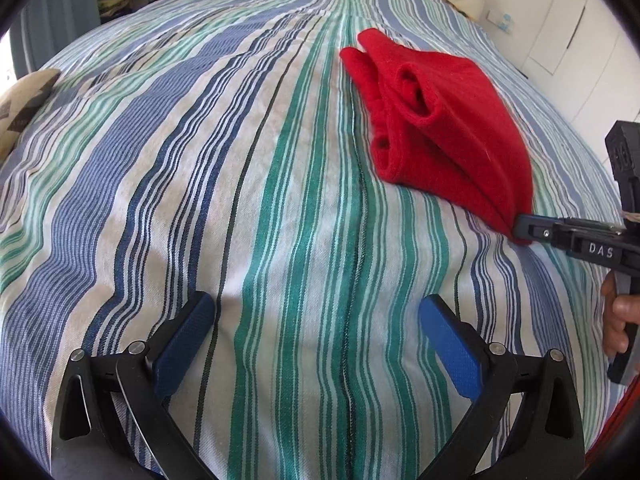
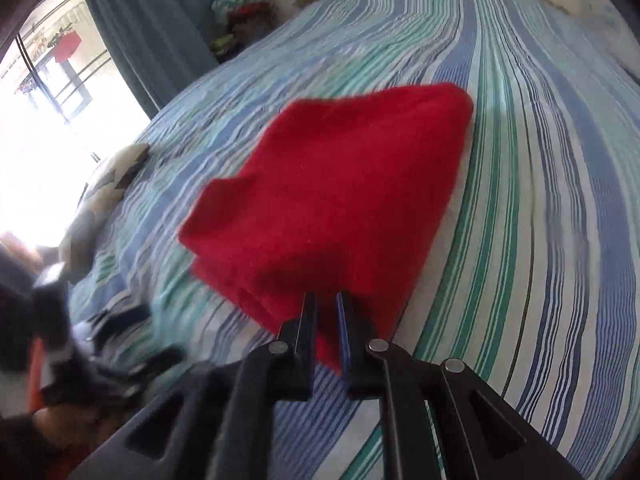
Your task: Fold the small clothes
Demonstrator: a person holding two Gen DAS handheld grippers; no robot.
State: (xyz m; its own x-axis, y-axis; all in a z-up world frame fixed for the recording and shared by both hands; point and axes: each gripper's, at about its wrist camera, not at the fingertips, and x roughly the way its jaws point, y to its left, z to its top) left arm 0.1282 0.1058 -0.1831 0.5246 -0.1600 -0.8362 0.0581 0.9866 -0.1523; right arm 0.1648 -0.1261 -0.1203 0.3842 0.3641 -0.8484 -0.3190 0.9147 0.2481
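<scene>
Right claw (image 2: pixel 326 300) pinching red garment (image 2: pixel 340 184), left claw (image 1: pixel 316 312) apparently empty

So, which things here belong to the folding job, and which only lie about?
Job: red garment, right gripper shut on its corner, left gripper open, striped bedspread.
Lying about: patterned cushion, clothes pile, curtain.

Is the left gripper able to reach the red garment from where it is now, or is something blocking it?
Probably yes. The left gripper is open over bare striped bedspread, and nothing lies between it and the red garment. The right gripper already pinches the near corner, so the left should aim for another edge.
</scene>
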